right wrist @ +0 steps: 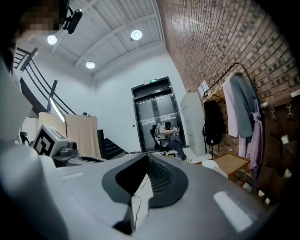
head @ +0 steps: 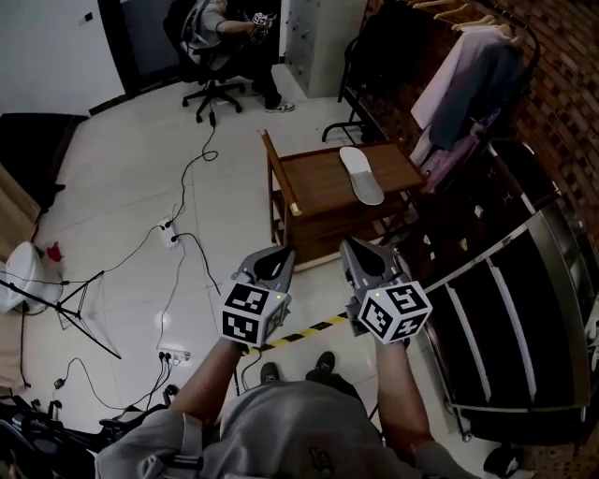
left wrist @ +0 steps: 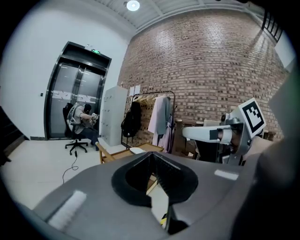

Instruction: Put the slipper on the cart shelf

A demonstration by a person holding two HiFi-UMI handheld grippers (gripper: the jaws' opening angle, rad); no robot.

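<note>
Surroundings: 1 wooden cart (head: 318,182) stands ahead of you on the pale floor. A clothes rack (head: 468,56) with hanging garments is just beside its far right side, and black shelving (head: 510,318) runs along your right. Cables (head: 187,234) trail over the floor to the cart's left and link 2 power strips (head: 169,231). 1 light stand (head: 75,309) is further left. 1 seated person (head: 220,23) is in an office chair, well apart at the far end. A strip of striped tape (head: 304,332) crosses the floor between your feet and the cart.

Contents: 1 white slipper (head: 361,174) lies flat on the cart's top shelf, toward the right side.

Tools: 2. Your left tool (head: 271,265) and right tool (head: 365,260) are both held near your body and well apart from the cart. Each is closed tip to tip on nothing.
</note>
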